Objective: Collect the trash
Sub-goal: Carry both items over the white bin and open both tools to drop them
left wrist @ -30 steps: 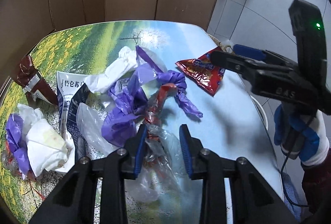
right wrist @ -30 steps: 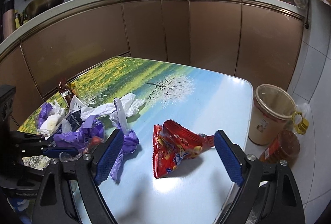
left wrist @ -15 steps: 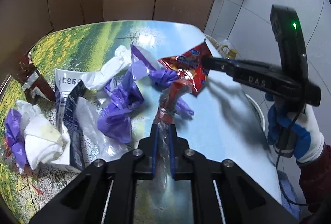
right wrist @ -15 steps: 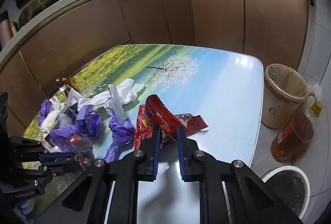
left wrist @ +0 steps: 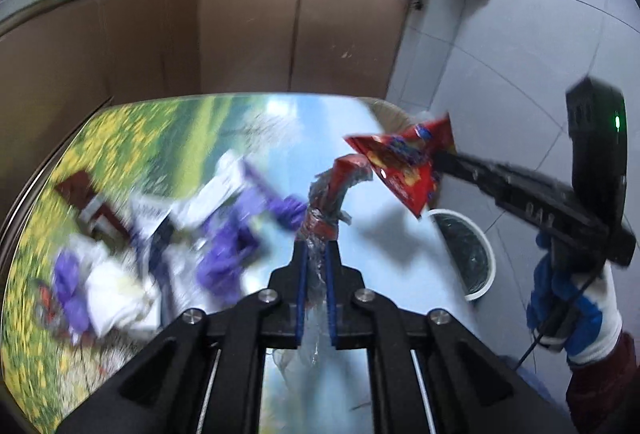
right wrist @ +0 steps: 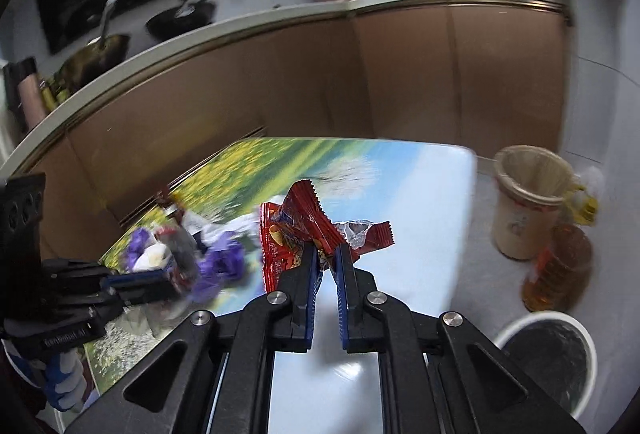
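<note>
Right gripper [right wrist: 326, 258]: clamped on red snack wrapper [right wrist: 308, 230], lifted above the table [right wrist: 420, 234]. Left gripper [left wrist: 316, 262]: clamped on clear plastic wrapper [left wrist: 324, 218]. Lined bin [right wrist: 528, 201] beyond table's right edge.

The table [right wrist: 420, 234] has a smooth, glossy top printed with a landscape. The red snack wrapper [right wrist: 304, 230] is shiny foil-like plastic, silvery inside. The twisted bag [left wrist: 320, 230] is thin, clear, crinkled plastic. Each hand-held gripper [right wrist: 326, 258] is matt black plastic with ribbed blue pads [right wrist: 310, 298] and bright metal bolts.
</note>
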### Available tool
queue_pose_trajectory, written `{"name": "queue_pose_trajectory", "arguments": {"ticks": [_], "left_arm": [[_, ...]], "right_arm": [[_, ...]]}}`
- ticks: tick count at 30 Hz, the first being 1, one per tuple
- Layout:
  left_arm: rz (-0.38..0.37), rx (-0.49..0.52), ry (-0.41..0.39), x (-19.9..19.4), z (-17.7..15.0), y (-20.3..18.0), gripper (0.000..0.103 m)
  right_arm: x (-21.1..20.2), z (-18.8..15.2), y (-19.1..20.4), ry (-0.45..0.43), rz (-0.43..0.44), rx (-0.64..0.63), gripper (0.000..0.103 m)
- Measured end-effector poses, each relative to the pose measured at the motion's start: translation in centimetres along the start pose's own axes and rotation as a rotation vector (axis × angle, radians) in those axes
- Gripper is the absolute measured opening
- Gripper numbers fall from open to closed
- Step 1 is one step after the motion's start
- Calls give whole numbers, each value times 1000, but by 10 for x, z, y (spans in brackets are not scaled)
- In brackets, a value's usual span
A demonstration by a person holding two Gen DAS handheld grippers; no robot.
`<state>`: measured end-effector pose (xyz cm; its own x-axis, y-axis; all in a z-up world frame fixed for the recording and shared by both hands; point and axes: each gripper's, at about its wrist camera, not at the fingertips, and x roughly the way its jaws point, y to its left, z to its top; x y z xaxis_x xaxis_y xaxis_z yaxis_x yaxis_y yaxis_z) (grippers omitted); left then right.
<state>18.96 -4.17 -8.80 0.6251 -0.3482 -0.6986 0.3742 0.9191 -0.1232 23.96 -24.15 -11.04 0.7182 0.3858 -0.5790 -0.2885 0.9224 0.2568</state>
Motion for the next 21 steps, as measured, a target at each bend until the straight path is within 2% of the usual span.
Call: {"name": "queue_pose_trajectory", "arguments": {"ticks": [5, 8, 12, 16, 18, 20, 21], "left_arm": [[-101, 70, 13, 34, 30, -55, 7], [-161, 116, 39, 63, 43, -93, 7], [-238, 177, 99, 118, 58, -156, 7], [-296, 195, 179, 167, 59, -201, 8], [-324, 188, 218, 189, 58, -215, 9], [-348, 176, 256, 211, 56, -225, 10], [-356, 170, 270, 217, 55, -227, 10]], "right_arm": [[-36, -25, -53, -8, -225, 100, 9], [-49, -43, -91, 24, -355, 160, 9], [-54, -63, -139, 67, -486, 227, 9], [-48, -84, -179, 110, -556, 292, 14], [-44, -95, -199, 127, -579, 322, 21], [-38, -102, -212, 141, -603, 339, 23], [-38, -105, -216, 148, -612, 343, 29]]}}
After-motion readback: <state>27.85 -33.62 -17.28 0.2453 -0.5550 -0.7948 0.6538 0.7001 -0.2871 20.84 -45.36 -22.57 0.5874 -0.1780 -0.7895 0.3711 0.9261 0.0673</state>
